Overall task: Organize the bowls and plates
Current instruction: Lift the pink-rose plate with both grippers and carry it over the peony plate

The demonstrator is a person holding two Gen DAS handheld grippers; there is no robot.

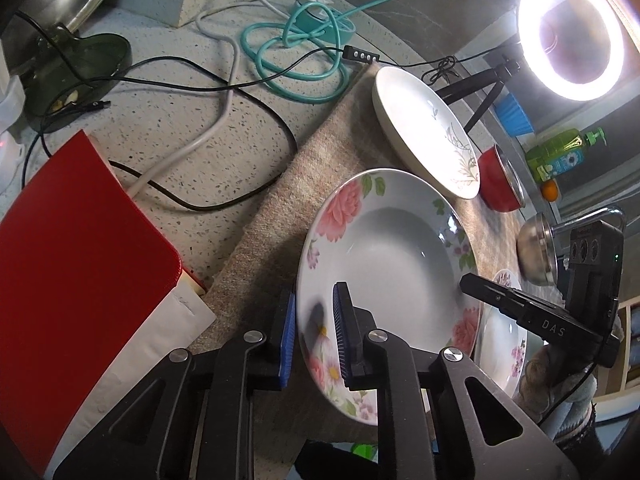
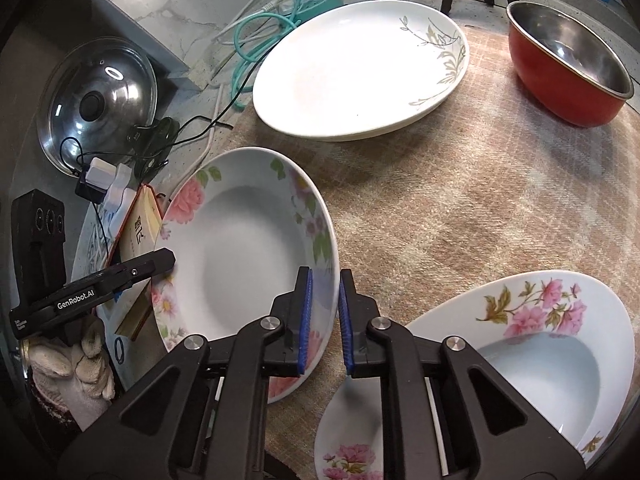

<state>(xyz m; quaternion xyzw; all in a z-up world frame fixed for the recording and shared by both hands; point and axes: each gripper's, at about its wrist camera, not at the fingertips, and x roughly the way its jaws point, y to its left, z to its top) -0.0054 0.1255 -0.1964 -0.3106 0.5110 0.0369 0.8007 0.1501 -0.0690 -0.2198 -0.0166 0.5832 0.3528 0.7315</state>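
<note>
A deep plate with pink flowers is held tilted above the beige checked cloth. My left gripper has its blue pads astride the plate's near rim. My right gripper has its pads astride the opposite rim. A white oval plate with a leaf pattern lies further back. A red bowl with a steel inside stands beside it. Another flowered deep plate and a small flowered dish lie under my right gripper. A steel bowl sits at the right.
A red book lies left of the cloth. Cables and a teal cord cross the speckled counter. A glass pot lid leans at the back. A ring light, a blue cup and a green bottle stand at the right.
</note>
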